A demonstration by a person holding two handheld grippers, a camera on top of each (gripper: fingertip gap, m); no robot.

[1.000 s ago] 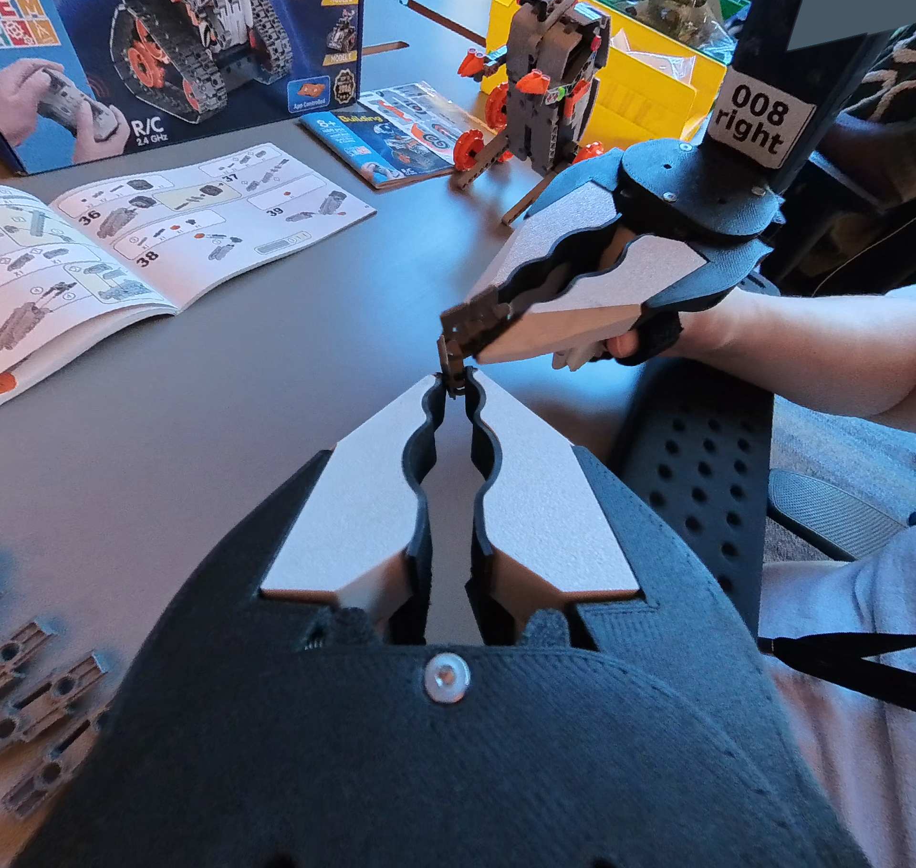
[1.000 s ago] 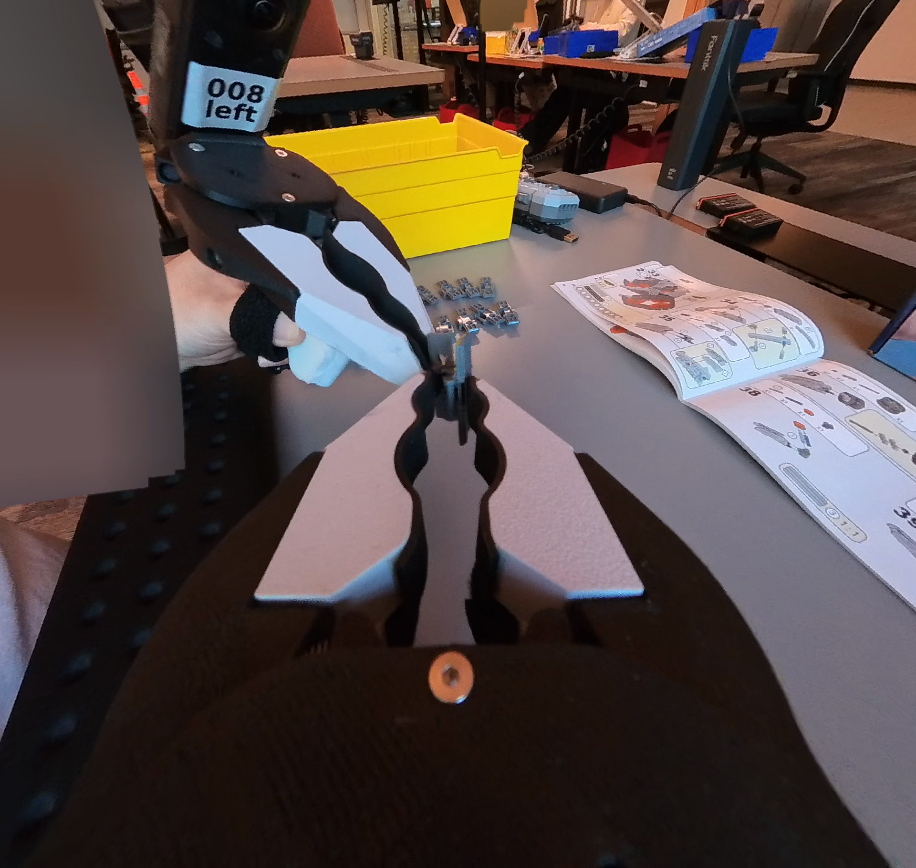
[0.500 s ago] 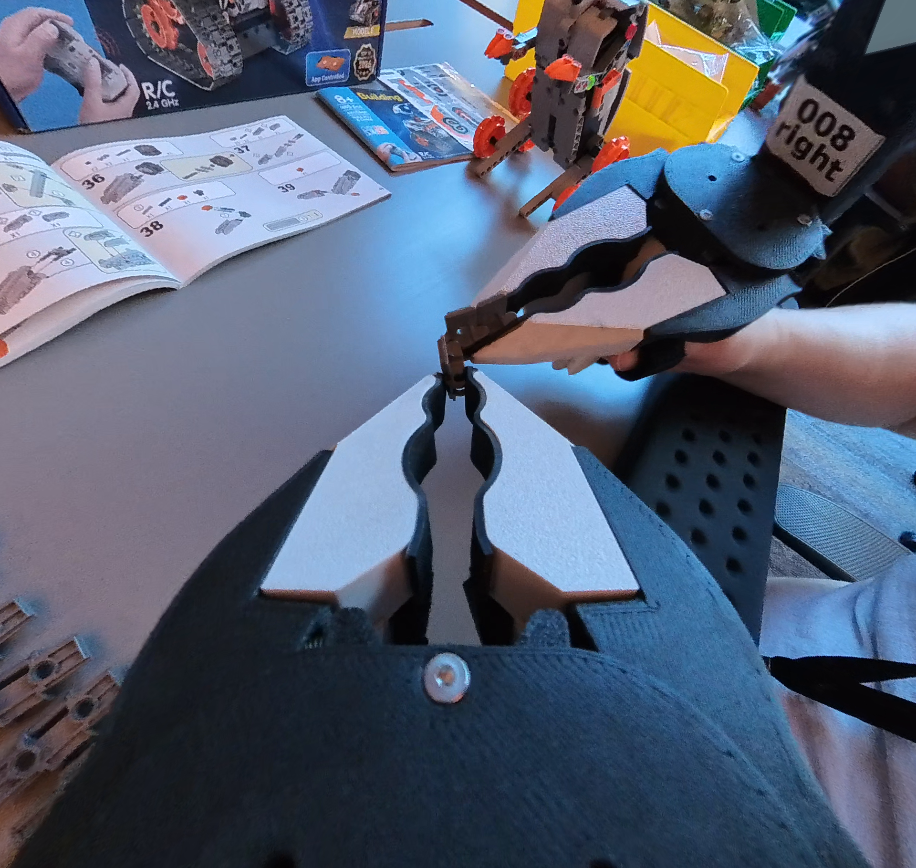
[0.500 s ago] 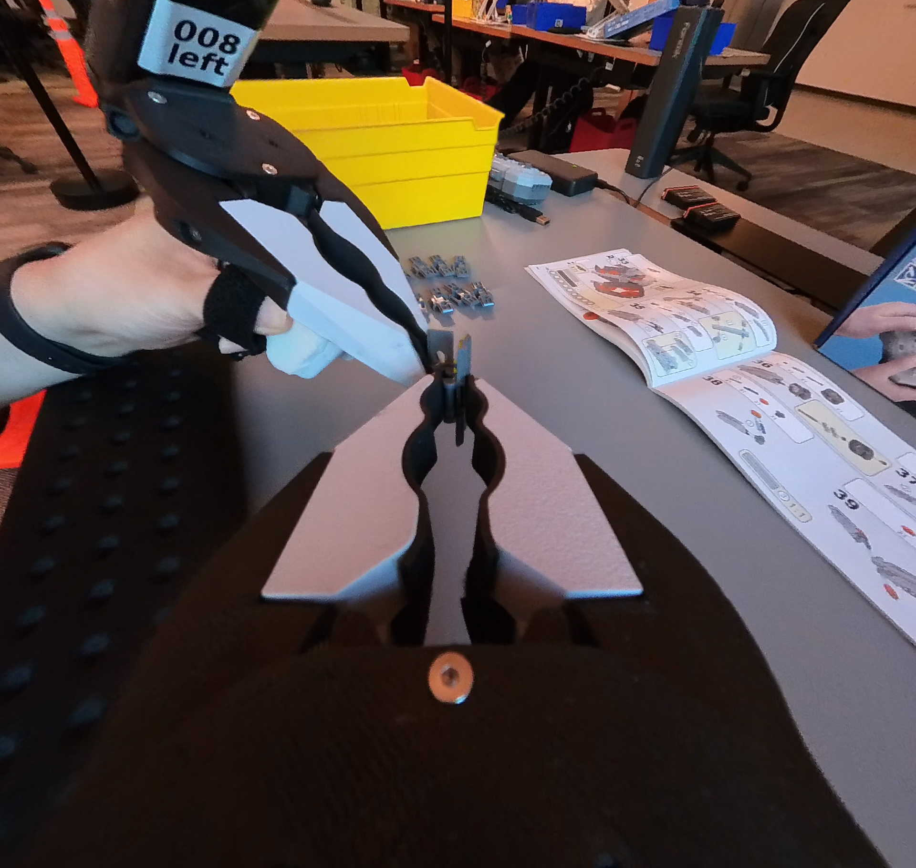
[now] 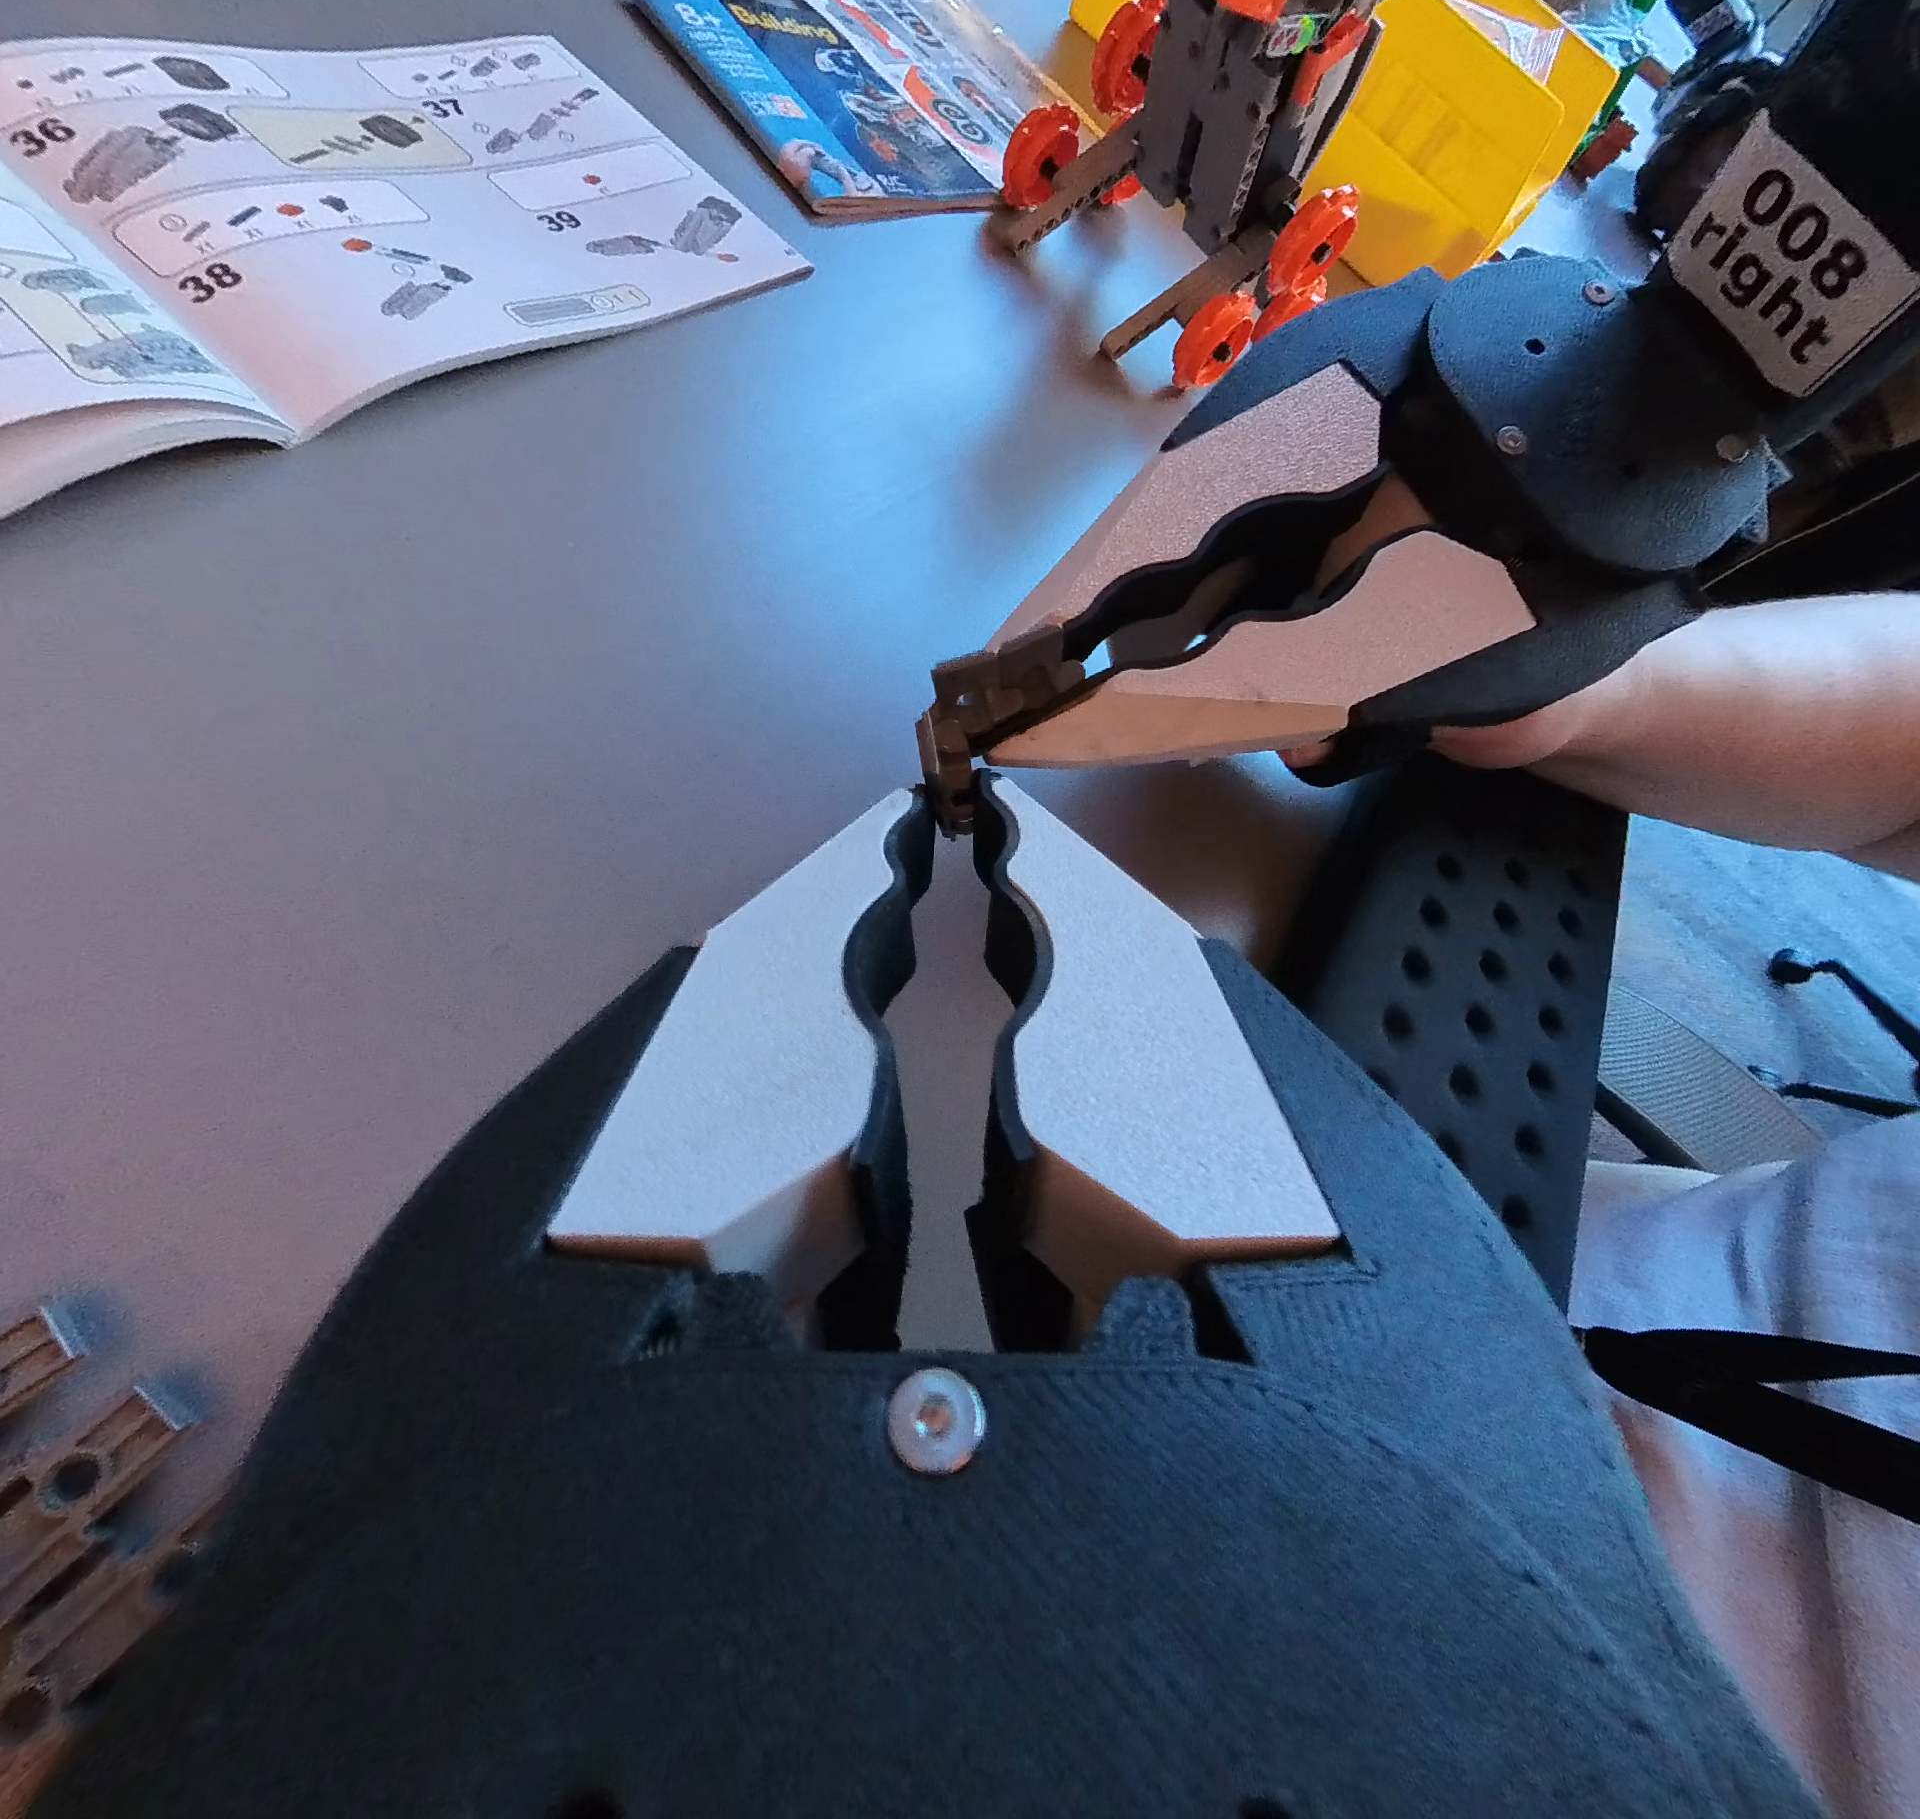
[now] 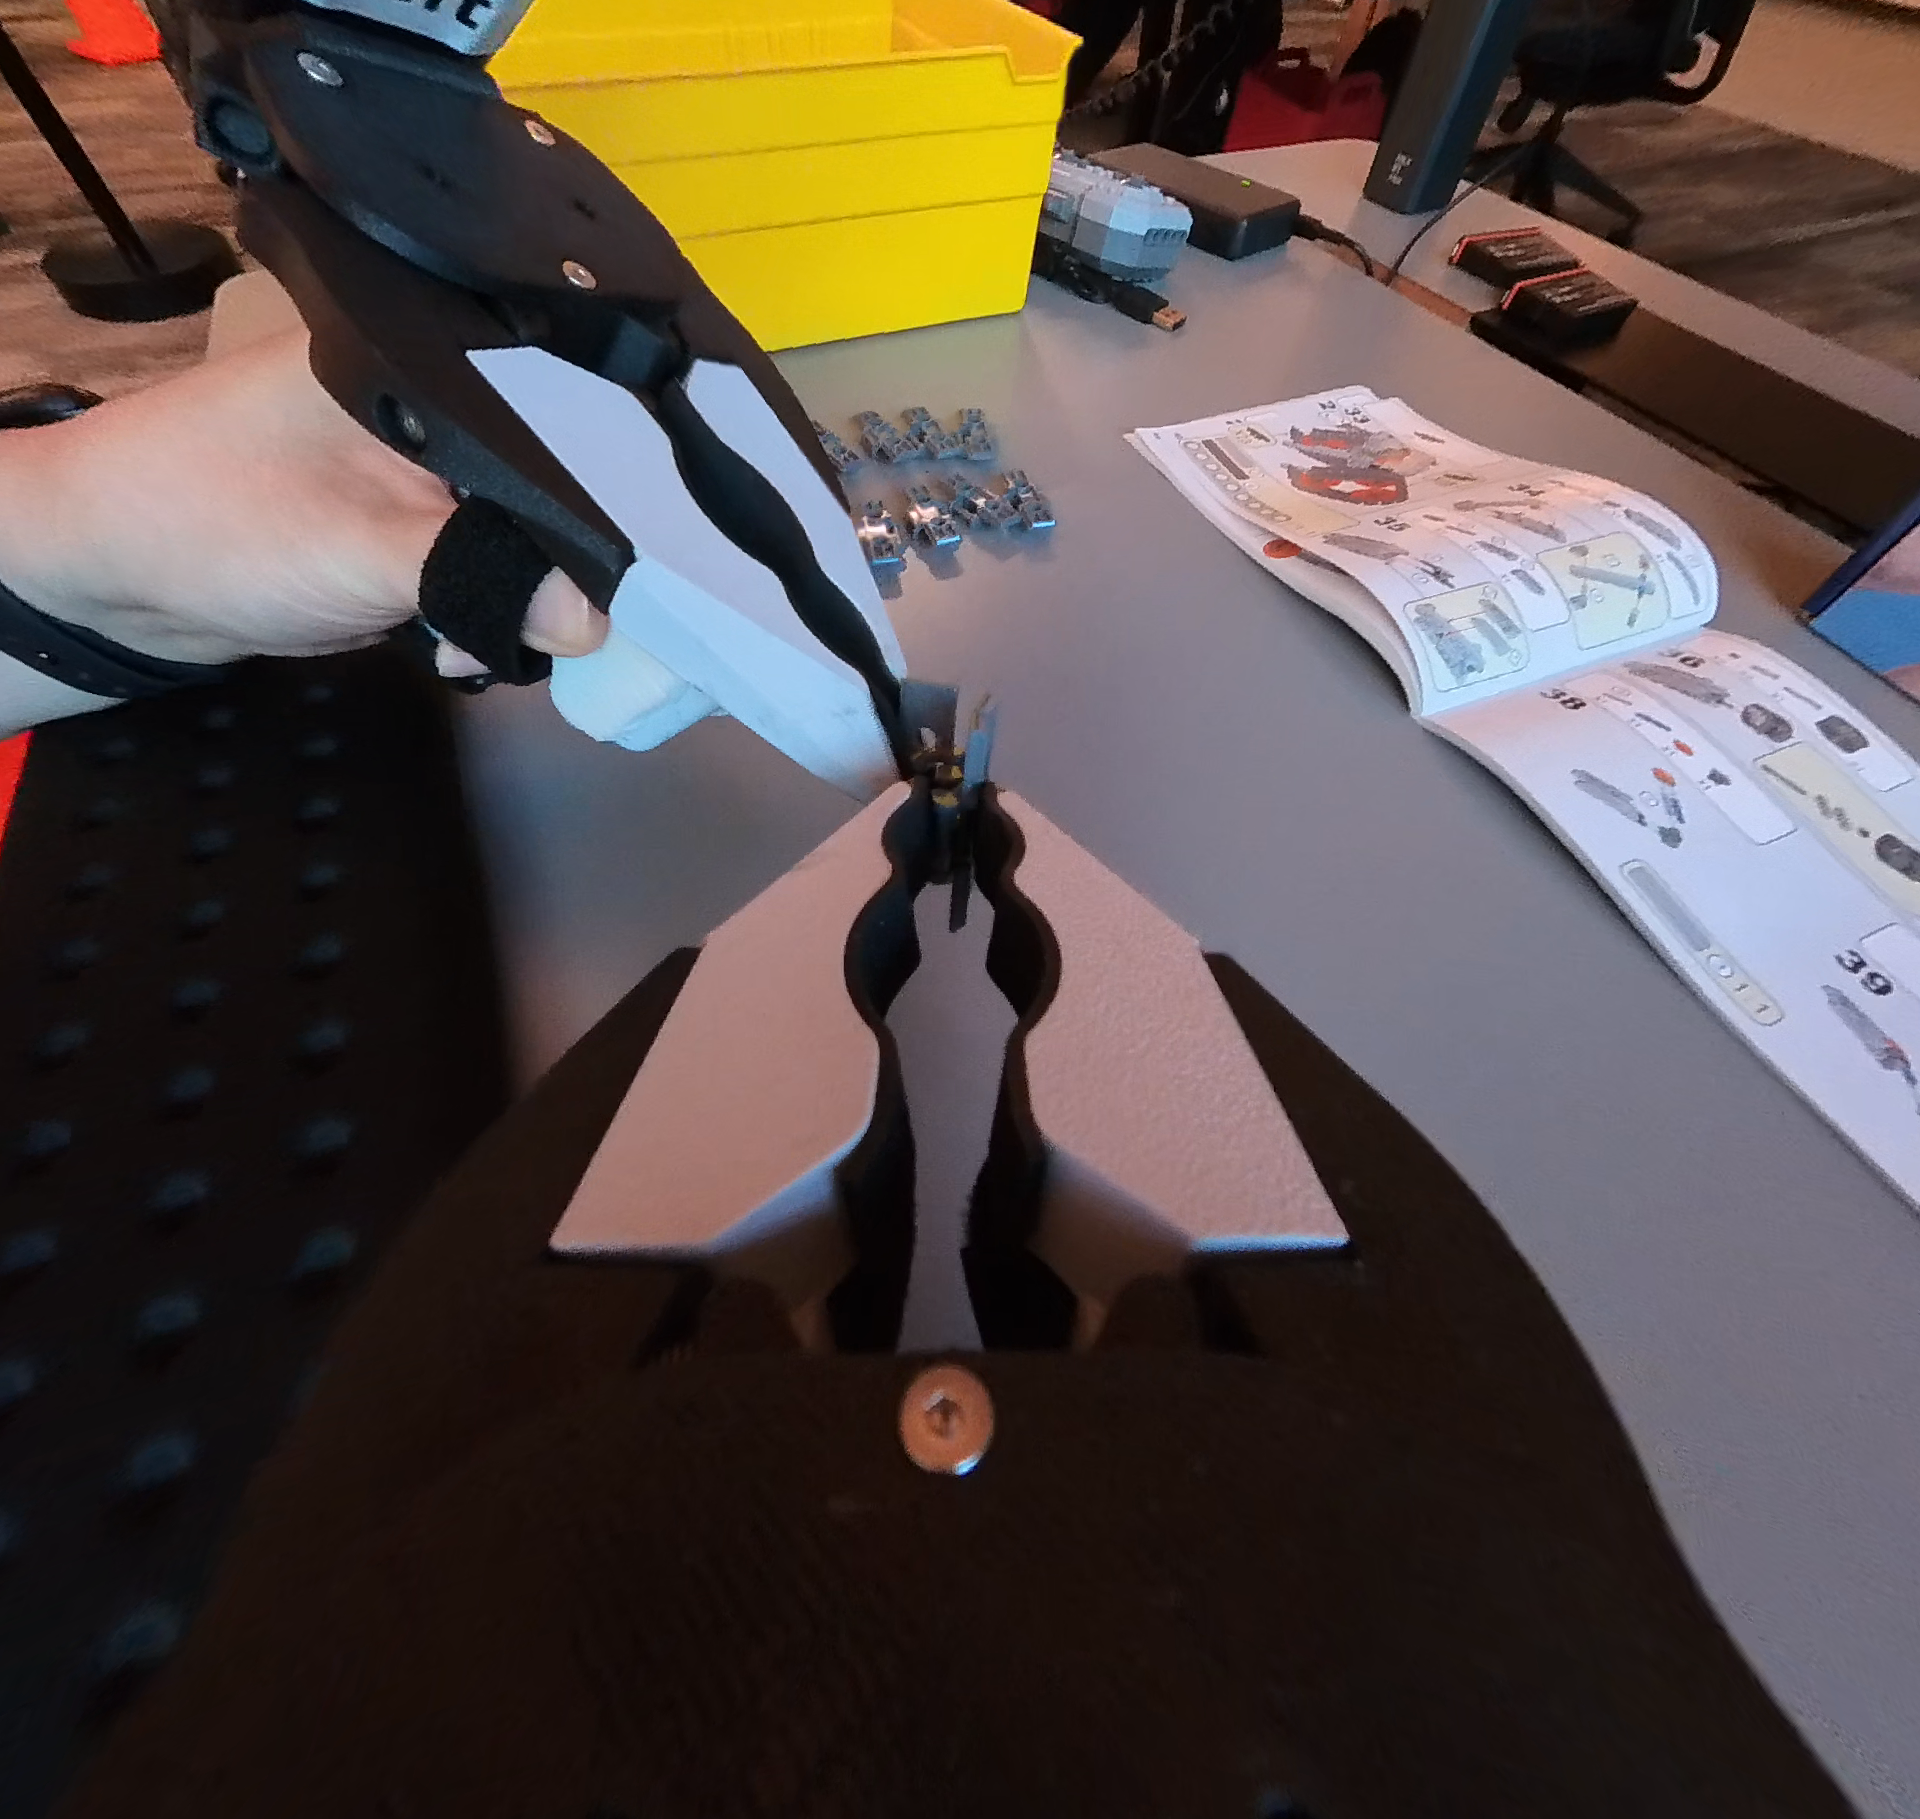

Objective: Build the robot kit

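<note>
Two tongs meet tip to tip above the worktop (image 5: 520, 730): left tongs (image 5: 951, 801) pinch one small link (image 5: 948, 782), right tongs (image 6: 948, 813) grip a short chain (image 5: 1003, 683), its long axis along them.

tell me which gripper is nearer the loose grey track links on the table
Left. The left gripper is beside the loose grey track links; the right gripper meets it tip to tip, one step farther away.
</note>
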